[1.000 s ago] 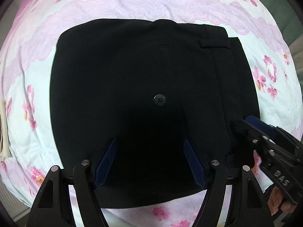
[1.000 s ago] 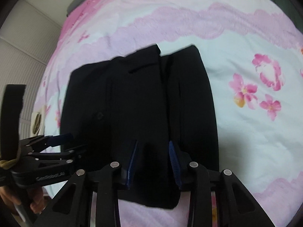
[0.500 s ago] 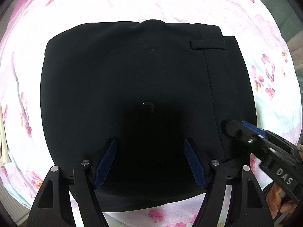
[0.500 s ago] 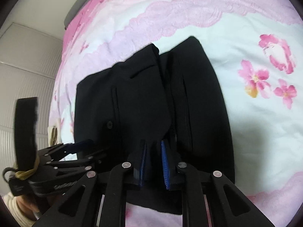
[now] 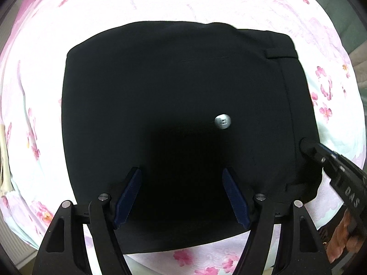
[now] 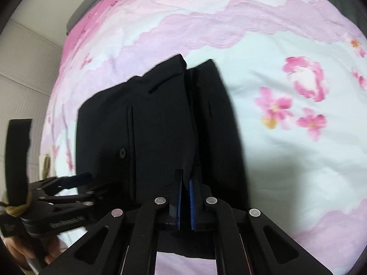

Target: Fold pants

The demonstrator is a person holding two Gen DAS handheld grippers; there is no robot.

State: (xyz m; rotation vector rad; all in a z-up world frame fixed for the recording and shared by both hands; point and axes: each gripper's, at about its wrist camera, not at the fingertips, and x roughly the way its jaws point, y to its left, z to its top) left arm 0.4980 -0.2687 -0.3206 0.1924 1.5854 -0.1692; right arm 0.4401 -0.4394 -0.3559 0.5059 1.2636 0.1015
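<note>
— Where do you stand with the black pants (image 5: pixel 174 123)?

— They lie already folded into a compact block on the flowered bedspread (image 6: pixel 286 160), near the bed's near edge. Your right gripper (image 6: pixel 184 191) has its blue fingers (image 6: pixel 178 197) pinched together on the edge of a fabric layer at the near right corner of the block. Your left gripper (image 5: pixel 181 197) hangs straight above the cloth with its fingers (image 5: pixel 128 194) spread wide and nothing between them.

— So what's the step?

— As I read it, you've taken hold of the waistband side for the next fold or a tidy-up tug. Check you've caught every layer you want; from here I can't tell how many are in the pinch.

— And the left?

— Bring it down onto the middle, near the pocket button (image 5: pixel 222 121), to pin the stack, or take the matching corner so the edge lifts evenly.

— Anything to watch?

— Lift low and carry the edge across slowly. The fabric looks smooth, so a one-sided pull could skew the layers.
</note>
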